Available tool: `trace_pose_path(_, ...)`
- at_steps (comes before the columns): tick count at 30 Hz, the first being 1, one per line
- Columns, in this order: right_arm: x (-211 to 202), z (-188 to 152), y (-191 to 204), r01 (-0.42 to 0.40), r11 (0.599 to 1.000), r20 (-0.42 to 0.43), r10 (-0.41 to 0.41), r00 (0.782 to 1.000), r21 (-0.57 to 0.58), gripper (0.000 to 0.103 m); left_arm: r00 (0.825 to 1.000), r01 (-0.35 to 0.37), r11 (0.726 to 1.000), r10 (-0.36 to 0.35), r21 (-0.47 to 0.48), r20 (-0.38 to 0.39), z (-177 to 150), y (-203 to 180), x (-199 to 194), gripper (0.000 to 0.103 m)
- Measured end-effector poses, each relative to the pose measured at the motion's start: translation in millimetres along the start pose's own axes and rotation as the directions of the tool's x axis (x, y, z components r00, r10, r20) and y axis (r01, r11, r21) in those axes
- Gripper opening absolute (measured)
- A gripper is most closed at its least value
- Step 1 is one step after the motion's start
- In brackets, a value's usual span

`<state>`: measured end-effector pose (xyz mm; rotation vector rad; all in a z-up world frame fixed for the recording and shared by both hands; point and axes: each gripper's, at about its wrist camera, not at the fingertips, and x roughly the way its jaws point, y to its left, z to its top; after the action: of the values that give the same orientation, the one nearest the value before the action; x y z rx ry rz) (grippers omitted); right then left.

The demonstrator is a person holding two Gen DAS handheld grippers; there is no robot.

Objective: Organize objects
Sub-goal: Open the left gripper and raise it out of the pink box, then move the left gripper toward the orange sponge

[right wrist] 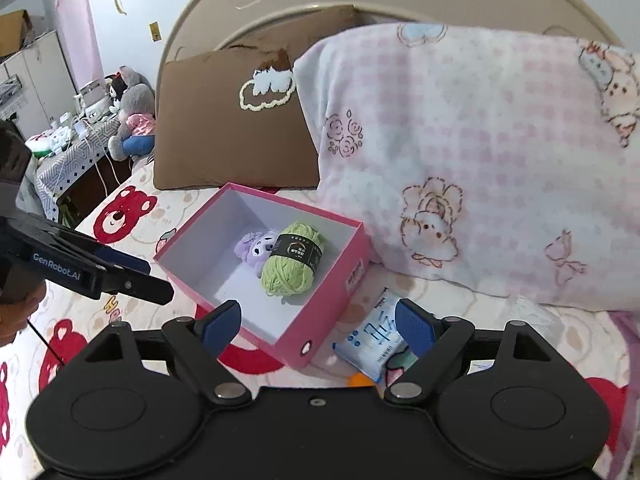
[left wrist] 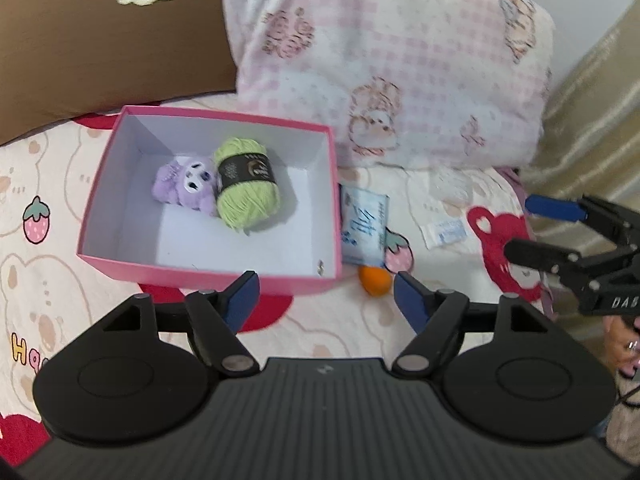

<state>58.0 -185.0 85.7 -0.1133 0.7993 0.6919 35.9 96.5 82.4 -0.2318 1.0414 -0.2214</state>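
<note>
A pink box (left wrist: 208, 276) with a white inside sits on the bed; it also shows in the right wrist view (right wrist: 320, 320). Inside lie a purple plush toy (left wrist: 184, 184) (right wrist: 254, 250) and a green yarn ball (left wrist: 246, 188) (right wrist: 294, 266). A blue tissue pack (left wrist: 364, 228) (right wrist: 376, 336) lies just right of the box. An orange ball (left wrist: 374, 280) (right wrist: 358, 380) lies at the pack's near end. A small white sachet (left wrist: 446, 234) lies farther right. My left gripper (left wrist: 326, 300) is open and empty, near the box's front wall. My right gripper (right wrist: 318, 326) is open and empty, above the box's near corner and the pack.
A pink checked blanket (left wrist: 392, 60) (right wrist: 480, 160) and a brown pillow (left wrist: 100, 40) (right wrist: 228, 128) lie behind the box. The bed sheet (left wrist: 48, 272) has bear and strawberry prints. A bedside table with stuffed toys (right wrist: 132, 116) stands at the far left.
</note>
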Motion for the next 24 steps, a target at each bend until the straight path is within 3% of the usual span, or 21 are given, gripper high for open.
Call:
trace_pose_path(10,-23,-34,0,0.019,0.999,-0.032,-0.02,0.999,-0.046,0.087,0.999,0.046,0.998,-0.045,0.048,-0.028,-25,-33,-2,0.079)
trace_pose_path(24,-15,-81,-2,0.012,0.994,-0.065,-0.019,0.998,-0.11,0.087,0.992,0.053,0.993,-0.041,0.101,-0.118,-57,-57,43,0.079)
